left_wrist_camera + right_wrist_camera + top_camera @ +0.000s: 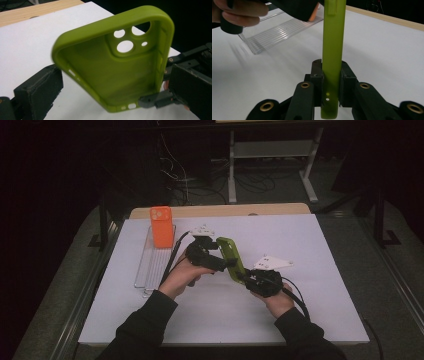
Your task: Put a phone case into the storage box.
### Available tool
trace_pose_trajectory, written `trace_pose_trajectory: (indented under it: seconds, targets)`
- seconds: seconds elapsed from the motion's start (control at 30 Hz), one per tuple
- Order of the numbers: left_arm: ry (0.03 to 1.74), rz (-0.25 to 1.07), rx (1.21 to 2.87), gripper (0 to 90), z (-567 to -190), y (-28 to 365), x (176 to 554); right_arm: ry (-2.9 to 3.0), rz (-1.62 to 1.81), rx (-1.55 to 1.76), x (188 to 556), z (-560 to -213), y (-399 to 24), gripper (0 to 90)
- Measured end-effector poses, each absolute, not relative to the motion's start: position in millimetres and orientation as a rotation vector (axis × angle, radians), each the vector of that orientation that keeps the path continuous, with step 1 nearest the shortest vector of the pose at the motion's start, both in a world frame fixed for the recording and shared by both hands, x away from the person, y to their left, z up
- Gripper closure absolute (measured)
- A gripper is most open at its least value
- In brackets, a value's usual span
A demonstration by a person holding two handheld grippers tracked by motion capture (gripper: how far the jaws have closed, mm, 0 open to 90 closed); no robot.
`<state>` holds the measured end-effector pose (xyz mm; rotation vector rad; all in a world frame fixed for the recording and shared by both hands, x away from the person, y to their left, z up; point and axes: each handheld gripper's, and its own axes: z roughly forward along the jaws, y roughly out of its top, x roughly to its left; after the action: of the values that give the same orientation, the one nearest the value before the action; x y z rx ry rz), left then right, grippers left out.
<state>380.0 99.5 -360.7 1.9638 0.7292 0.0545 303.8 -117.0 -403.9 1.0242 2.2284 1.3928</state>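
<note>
A green phone case is held upright above mid-counter, its lower edge clenched betw. the jaws of the right hand-held gripper. The left hand-held gripper is spread wide, one jaw either side of the case w/o touching it. Judged a hand-over or re-grip: the left should be closed squarely on the rim before the right is released. A clear tray near the counter's left edge is seen w/ an orange phone case at its far end.
</note>
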Motion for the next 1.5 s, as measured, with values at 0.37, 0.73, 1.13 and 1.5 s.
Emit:
trace_pose_trajectory:
  seconds: [0.37, 0.73, 1.13, 1.5]
  targets:
    - [0.767, 0.026, 1.915, 0.0, -365.6, 89.5, 381.5, 2.237, 1.393, 1.01, 302.5, -404.3, -113.4, 75.7]
    - [0.78, 0.042, 1.897, 8.8, -364.5, 90.2, 381.8, 2.249, 1.37, 1.006, 302.5, -407.4, -110.4, 75.6]
    - [0.771, 0.019, 1.897, 12.7, -365.1, 90.1, 382.7, 2.282, 1.341, 1.026, 303.3, -408.5, -110.1, 71.5]
    - [0.785, 0.121, 1.948, 13.1, -342.8, 110.4, 390.8, 2.359, 1.276, 1.103, 306.8, -408.3, -132.2, 31.6]
